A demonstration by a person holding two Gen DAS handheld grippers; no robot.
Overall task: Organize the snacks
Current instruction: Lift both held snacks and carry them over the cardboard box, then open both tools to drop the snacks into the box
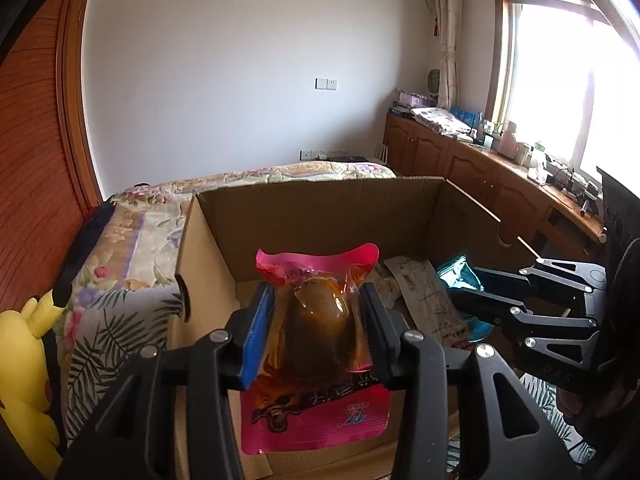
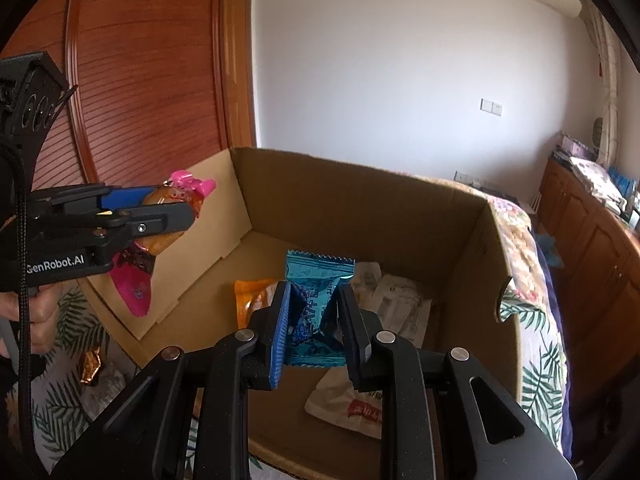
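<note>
black linkage arms fill my near view. my left gripper (image 1: 316,332) clamps a glossy pink-and-amber pouch (image 1: 320,320), bulging and crinkled, at the left wall of the cardboard box (image 2: 360,200). my right gripper (image 2: 314,326) pinches a shiny blue foil packet (image 2: 316,280) with serrated ends over the box's middle. inside already lie an orange pouch (image 2: 252,292) and pale paper-like wrappers (image 2: 396,300). a copper-foil snack (image 2: 90,364) waits outside on the leaf-print bedspread (image 2: 536,364), so i judge sorting partly done.
</note>
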